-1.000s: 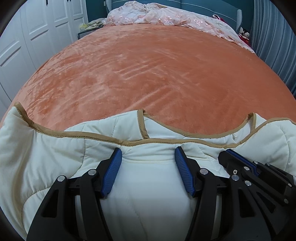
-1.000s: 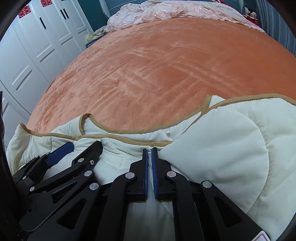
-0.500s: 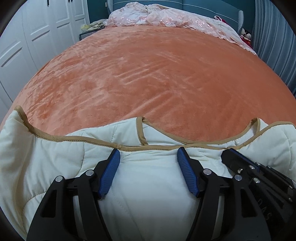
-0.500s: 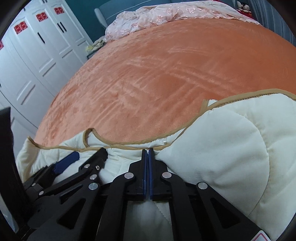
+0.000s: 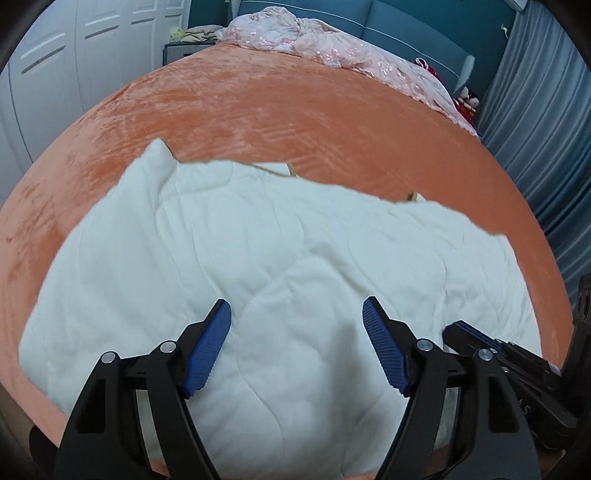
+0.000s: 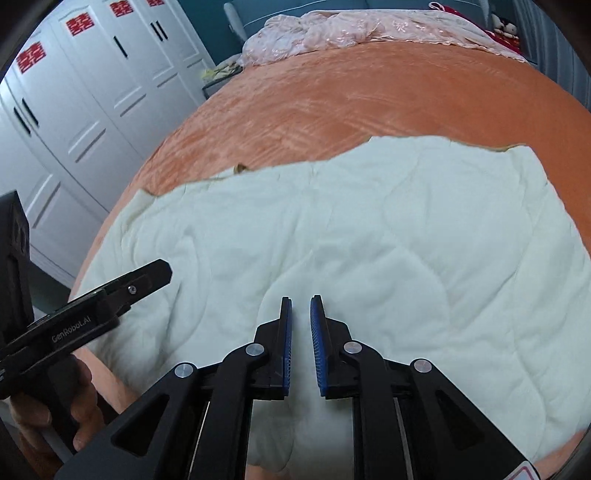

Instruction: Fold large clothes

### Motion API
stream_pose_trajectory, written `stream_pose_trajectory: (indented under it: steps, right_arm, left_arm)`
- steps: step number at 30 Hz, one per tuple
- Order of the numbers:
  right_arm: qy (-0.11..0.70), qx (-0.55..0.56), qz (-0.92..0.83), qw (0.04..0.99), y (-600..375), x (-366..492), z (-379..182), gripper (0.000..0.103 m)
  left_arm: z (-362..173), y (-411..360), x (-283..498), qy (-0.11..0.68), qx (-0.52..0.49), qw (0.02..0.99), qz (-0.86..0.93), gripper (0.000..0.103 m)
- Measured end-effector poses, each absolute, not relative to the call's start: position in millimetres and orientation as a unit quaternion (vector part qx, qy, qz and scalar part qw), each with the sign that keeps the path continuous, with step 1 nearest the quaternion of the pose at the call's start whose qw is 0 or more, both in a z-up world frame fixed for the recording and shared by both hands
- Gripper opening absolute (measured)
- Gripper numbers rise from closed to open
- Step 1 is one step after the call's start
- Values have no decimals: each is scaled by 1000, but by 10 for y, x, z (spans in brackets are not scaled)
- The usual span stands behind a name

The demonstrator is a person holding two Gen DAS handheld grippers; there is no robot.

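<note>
Lying across the lower half of both views on the orange plush bedspread (image 5: 295, 122), the cream quilted garment (image 5: 280, 266) runs its long axis left to right. Left gripper (image 5: 297, 314), jaws just widened, stands wide and empty. Right gripper (image 6: 301, 306), just parted narrowly, holds nothing. Both hang above its near edge, side by side.

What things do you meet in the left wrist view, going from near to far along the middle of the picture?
Left gripper → white quilted garment → orange bedspread → pink embroidered cover → blue headboard.
</note>
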State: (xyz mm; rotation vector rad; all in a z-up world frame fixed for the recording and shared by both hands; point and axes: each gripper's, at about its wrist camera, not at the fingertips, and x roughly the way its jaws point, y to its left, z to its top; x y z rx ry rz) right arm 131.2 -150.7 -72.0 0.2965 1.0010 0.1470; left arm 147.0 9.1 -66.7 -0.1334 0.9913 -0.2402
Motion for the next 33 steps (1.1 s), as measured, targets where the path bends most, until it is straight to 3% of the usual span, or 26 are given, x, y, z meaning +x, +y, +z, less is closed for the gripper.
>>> stream_pose_trajectory:
  steps: [7,10,14,33]
  right_arm:
    - [476,148,62,865,-1482,1353,-957,12]
    - [478,149,60,864,-1474,1386,-1041,9]
    - [469,161,57,867,-1523,1421,-1134,0]
    - [430,170,59,885,-1569,1471,-1271,0]
  left_arm:
    - [-948,-146,1365,463,-6,881,-94,76]
    - [-1034,-213,1414,464,5,882,-87,83]
    - [-1124,-280,1468,454,19,888,-72,84]
    - [-1236,-386,1561,421,43,904,-55,85]
